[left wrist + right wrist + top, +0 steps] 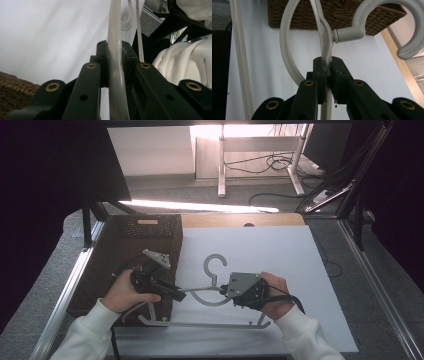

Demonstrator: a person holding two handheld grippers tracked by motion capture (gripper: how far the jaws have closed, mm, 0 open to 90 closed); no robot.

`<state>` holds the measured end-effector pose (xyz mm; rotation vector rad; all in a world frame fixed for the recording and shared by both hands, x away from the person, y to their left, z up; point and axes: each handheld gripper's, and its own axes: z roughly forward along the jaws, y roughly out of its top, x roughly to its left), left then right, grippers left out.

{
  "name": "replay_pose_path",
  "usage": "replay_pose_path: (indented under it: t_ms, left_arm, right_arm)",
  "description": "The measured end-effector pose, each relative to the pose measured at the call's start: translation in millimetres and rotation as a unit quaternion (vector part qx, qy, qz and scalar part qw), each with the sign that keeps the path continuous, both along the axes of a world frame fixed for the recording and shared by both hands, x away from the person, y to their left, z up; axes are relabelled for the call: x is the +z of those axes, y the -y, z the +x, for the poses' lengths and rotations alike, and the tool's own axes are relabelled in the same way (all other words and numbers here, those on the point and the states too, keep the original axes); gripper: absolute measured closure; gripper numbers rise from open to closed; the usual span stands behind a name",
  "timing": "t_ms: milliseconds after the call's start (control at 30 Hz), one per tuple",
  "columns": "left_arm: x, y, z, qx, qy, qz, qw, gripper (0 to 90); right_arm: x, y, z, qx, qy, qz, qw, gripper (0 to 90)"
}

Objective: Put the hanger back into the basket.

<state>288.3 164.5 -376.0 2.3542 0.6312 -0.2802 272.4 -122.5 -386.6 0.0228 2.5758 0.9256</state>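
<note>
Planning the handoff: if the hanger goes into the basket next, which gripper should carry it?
Probably left. The left gripper grips the hanger right beside the basket; the right gripper holds it farther out.

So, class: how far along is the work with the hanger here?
Done: both grippers are shut on the grey hanger, the left gripper on one arm, the right gripper beside the hook. In hand: holding it between them over the white table. Left, probably: moving it to the wicker basket.
</note>
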Motion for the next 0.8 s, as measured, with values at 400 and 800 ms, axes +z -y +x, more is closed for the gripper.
replay_pose_path:
  t_ms: [400, 800]
  left_arm:
    - [12.2, -16.4, -5.1, 0.04, 0.049, -0.01, 0.9979, 80.9]
    - [27.5, -56.0, -12.0, 0.112, 0.098, -0.041, 0.988, 80.9]
  right_arm:
    - [19.6, 21.9, 5.5, -0.063, -0.012, 0.108, 0.9921, 43.2]
    - [31.5, 66.9, 4.0, -0.117, -0.024, 0.169, 0.9783, 36.8]
